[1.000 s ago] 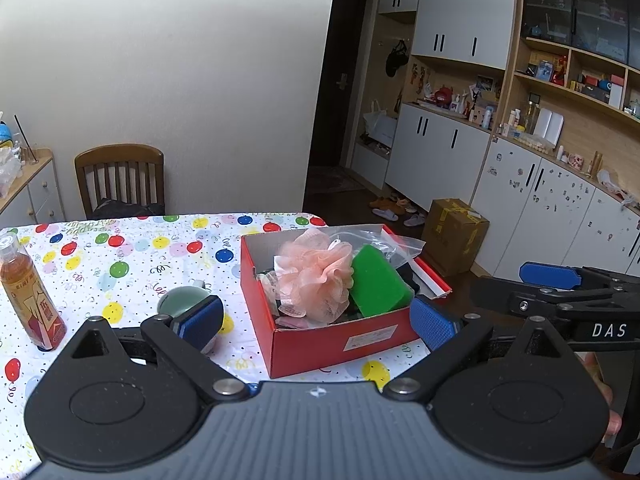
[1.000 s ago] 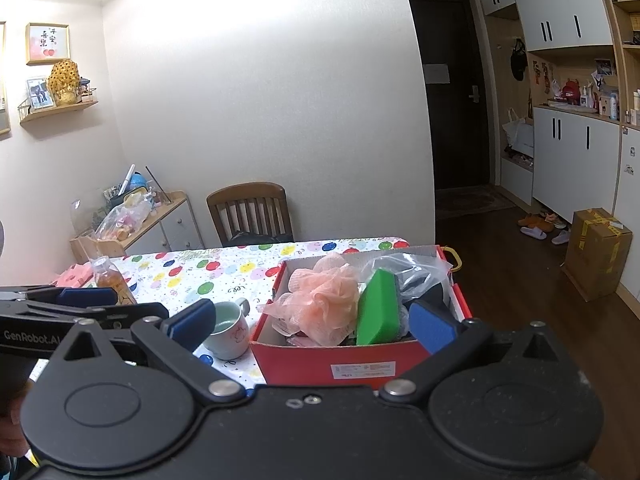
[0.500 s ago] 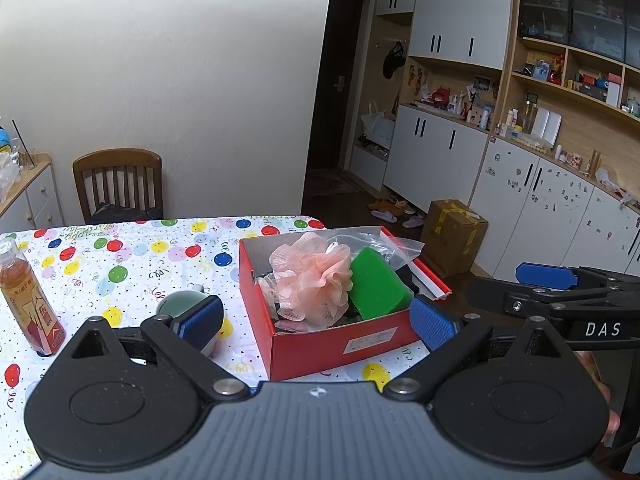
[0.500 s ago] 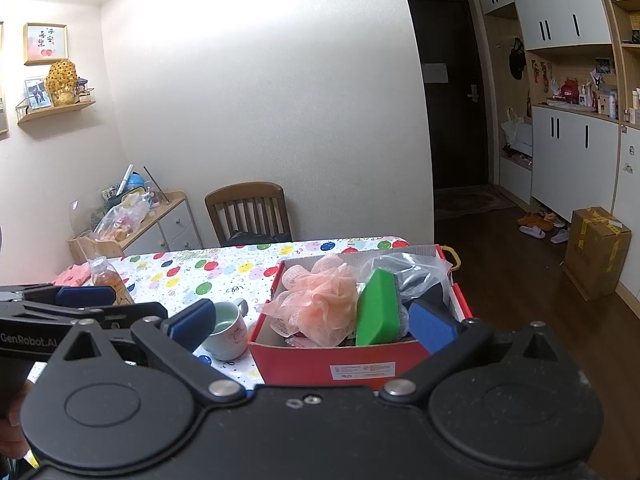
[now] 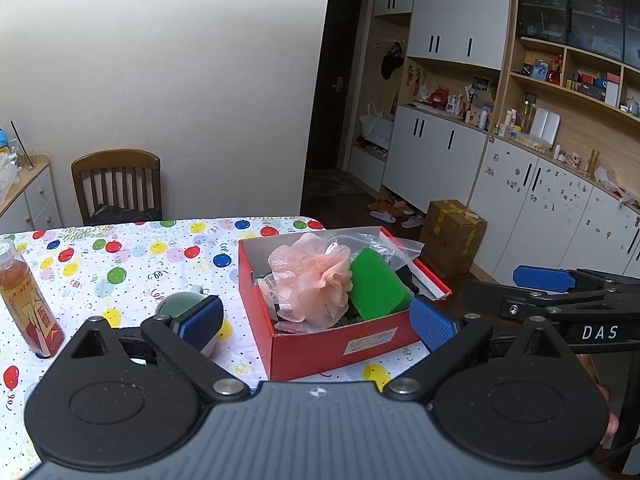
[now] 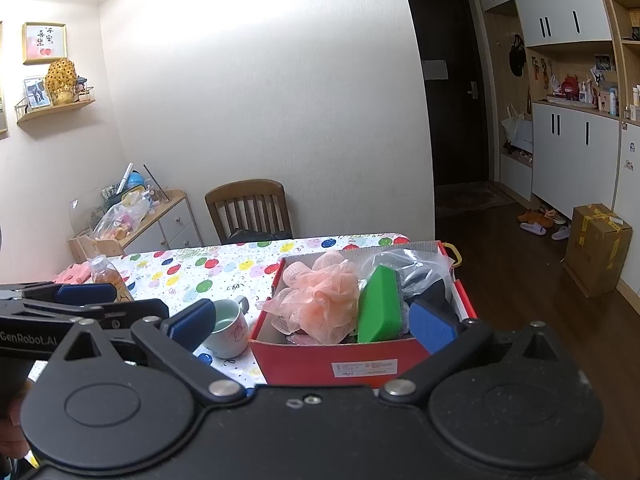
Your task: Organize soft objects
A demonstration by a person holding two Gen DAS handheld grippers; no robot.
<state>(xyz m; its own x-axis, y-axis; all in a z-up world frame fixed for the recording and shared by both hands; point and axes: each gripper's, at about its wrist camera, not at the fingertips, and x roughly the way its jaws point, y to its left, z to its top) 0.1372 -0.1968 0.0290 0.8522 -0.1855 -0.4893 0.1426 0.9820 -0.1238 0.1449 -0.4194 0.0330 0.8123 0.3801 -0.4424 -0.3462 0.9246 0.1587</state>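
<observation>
A red cardboard box (image 5: 332, 346) (image 6: 332, 364) stands on the balloon-print table. In it lie a pink mesh bath pouf (image 5: 310, 276) (image 6: 324, 300), a green sponge (image 5: 376, 286) (image 6: 380, 306), a clear plastic bag (image 5: 384, 242) (image 6: 416, 264) and dark items. My left gripper (image 5: 316, 322) is open and empty, held back from the box's near side. My right gripper (image 6: 312, 324) is open and empty, also short of the box. Each gripper shows at the edge of the other's view.
A pale green mug (image 6: 230, 330) (image 5: 180, 304) stands left of the box. A bottle of orange drink (image 5: 30, 300) (image 6: 108, 278) stands at the table's left. A wooden chair (image 5: 118, 186) is behind the table. A taped carton (image 6: 596, 248) sits on the floor to the right.
Both views have pulled back and risen slightly, so the box sits a little lower and farther. Both grippers stay open and empty.
</observation>
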